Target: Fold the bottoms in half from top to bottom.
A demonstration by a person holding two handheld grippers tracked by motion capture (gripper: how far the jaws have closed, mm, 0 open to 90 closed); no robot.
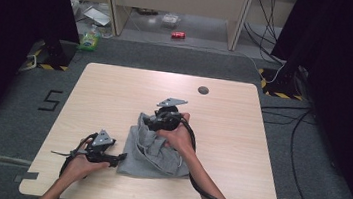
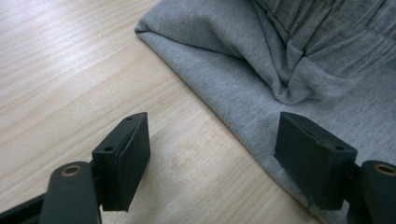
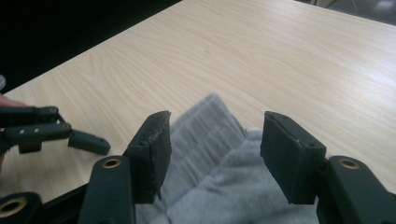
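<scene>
A grey garment [image 1: 156, 150] lies bunched on the wooden table [image 1: 115, 92], a little toward the person's side of centre, its ribbed band [image 3: 205, 123] at the far end.

The right gripper [image 1: 148, 122] hangs over that far end with jaws spread and nothing between them. In the right gripper view the band sits just ahead of and below the gap, so a short drop forward would likely bring the jaws around it.

The left gripper [image 1: 118, 160] rests low by the cloth's near left corner, jaws also parted and empty. In the left gripper view the folded edge [image 2: 205, 95] runs on a slant from upper left to lower right, passing under one pad [image 2: 310, 156] while the other pad [image 2: 126, 156] stands over bare wood — the edge lies across the gap, not along it.

The garment's long axis seems to run away from the person. Each gripper is near its own end; the right looks better lined up — that is my guess.

No brand or label can be read on the cloth. On the floor left of the table a taped mark [image 1: 51, 99] reads like a "5".
</scene>
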